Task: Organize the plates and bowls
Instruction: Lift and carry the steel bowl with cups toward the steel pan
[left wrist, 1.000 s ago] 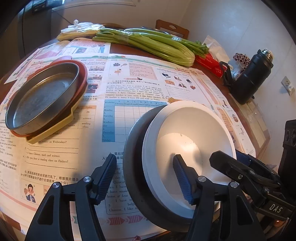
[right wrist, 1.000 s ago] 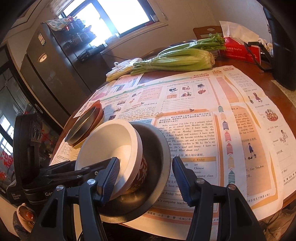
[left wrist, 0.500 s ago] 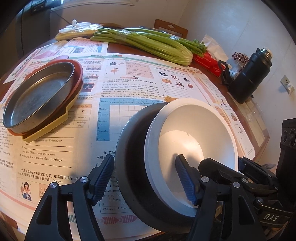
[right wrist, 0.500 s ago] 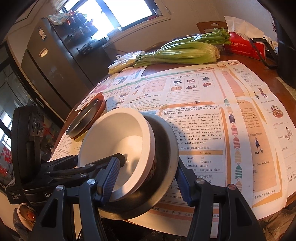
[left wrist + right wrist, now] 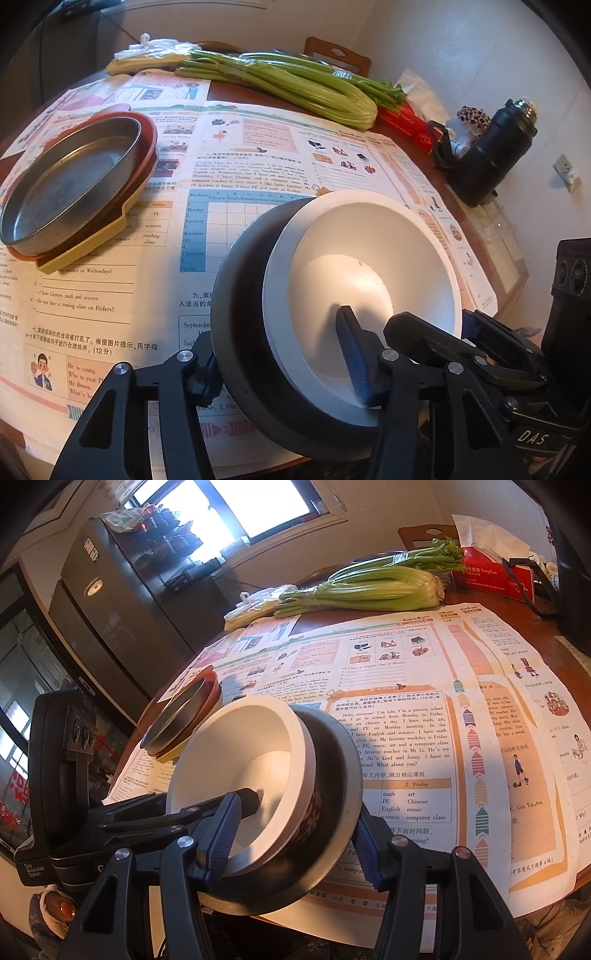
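Observation:
A white bowl (image 5: 369, 266) sits nested in a dark round plate (image 5: 240, 302), and the pair is tilted on edge over the newspaper. My left gripper (image 5: 277, 343) straddles their near rim, one finger behind the dark plate, the other pad inside the bowl. Its jaws are closing, and the pads look pressed on the rim. From the other side, my right gripper (image 5: 295, 812) is shut on the same stack, with one finger in the white bowl (image 5: 236, 760) and one outside the dark plate (image 5: 343, 775). A metal pan (image 5: 70, 177) rests on a red-brown plate and a yellow tray.
Newspaper sheets (image 5: 258, 155) cover the wooden table. Celery (image 5: 295, 85) lies along the far edge, beside a red tissue box (image 5: 495, 576). A black flask (image 5: 487, 155) stands at the right. The table's near edge runs just below both grippers.
The left gripper's jaws have narrowed onto the rim of the stacked bowl and plate. The stack has tipped a little more upright between the two grippers.

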`<control>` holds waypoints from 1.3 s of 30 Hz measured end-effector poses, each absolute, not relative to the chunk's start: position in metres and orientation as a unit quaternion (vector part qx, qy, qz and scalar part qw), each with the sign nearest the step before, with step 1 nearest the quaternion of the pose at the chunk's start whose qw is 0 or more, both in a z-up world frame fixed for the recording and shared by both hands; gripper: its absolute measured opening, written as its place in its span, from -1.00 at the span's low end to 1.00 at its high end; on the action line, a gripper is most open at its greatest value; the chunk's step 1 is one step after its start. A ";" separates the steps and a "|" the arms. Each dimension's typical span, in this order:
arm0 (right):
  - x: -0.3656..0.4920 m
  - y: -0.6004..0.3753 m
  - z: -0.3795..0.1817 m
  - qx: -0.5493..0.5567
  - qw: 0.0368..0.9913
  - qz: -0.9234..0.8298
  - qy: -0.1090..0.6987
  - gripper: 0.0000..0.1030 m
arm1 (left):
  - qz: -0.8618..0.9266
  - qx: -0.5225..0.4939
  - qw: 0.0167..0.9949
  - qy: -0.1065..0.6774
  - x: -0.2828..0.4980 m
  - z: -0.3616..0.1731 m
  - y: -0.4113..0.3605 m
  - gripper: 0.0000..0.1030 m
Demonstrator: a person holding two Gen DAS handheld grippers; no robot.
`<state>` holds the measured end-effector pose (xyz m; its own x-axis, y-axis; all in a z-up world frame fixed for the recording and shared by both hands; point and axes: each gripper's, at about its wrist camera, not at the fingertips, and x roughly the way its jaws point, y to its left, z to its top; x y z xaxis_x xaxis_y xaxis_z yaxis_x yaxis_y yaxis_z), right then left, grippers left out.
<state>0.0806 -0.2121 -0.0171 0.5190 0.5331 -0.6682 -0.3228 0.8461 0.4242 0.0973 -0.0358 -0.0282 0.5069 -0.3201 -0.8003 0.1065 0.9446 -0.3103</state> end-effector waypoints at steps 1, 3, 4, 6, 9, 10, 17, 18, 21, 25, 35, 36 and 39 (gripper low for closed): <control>0.080 -0.212 -0.017 0.124 0.862 0.248 0.423 0.13 | -0.125 -0.111 0.861 0.481 0.097 -0.028 -0.036 0.06; 0.080 -0.212 -0.017 0.125 0.863 0.248 0.423 0.13 | -0.124 -0.113 0.861 0.479 0.096 -0.028 -0.035 0.05; 0.080 -0.212 -0.017 0.124 0.863 0.248 0.422 0.13 | -0.124 -0.114 0.862 0.479 0.096 -0.028 -0.035 0.05; 0.080 -0.211 -0.017 0.123 0.864 0.248 0.421 0.13 | -0.125 -0.116 0.861 0.480 0.095 -0.027 -0.034 0.05; 0.079 -0.210 -0.014 0.119 0.866 0.247 0.418 0.13 | -0.127 -0.118 0.858 0.483 0.096 -0.027 -0.033 0.05; 0.079 -0.210 -0.014 0.118 0.866 0.247 0.418 0.13 | -0.127 -0.120 0.858 0.483 0.096 -0.027 -0.033 0.05; 0.078 -0.209 -0.010 0.116 0.867 0.248 0.417 0.13 | -0.131 -0.125 0.860 0.478 0.093 -0.023 -0.030 0.05; 0.078 -0.209 -0.009 0.116 0.867 0.249 0.415 0.13 | -0.131 -0.124 0.860 0.477 0.092 -0.022 -0.030 0.05; 0.079 -0.207 -0.010 0.118 0.864 0.252 0.419 0.13 | -0.128 -0.126 0.861 0.476 0.091 -0.021 -0.027 0.05; 0.079 -0.205 -0.009 0.121 0.862 0.257 0.420 0.13 | -0.129 -0.130 0.864 0.470 0.089 -0.017 -0.023 0.05; 0.079 -0.197 -0.001 0.122 0.861 0.265 0.417 0.13 | -0.127 -0.136 0.871 0.455 0.085 -0.007 -0.014 0.05; 0.079 -0.196 0.000 0.122 0.861 0.265 0.417 0.13 | -0.127 -0.137 0.871 0.455 0.085 -0.006 -0.013 0.05; 0.080 -0.193 0.005 0.118 0.862 0.266 0.415 0.13 | -0.127 -0.138 0.872 0.452 0.084 -0.004 -0.011 0.05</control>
<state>0.0798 -0.1932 0.0045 0.5142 0.5557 -0.6533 -0.3600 0.8312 0.4236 0.0842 -0.0110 -0.0044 0.5598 -0.3458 -0.7530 0.0971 0.9299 -0.3549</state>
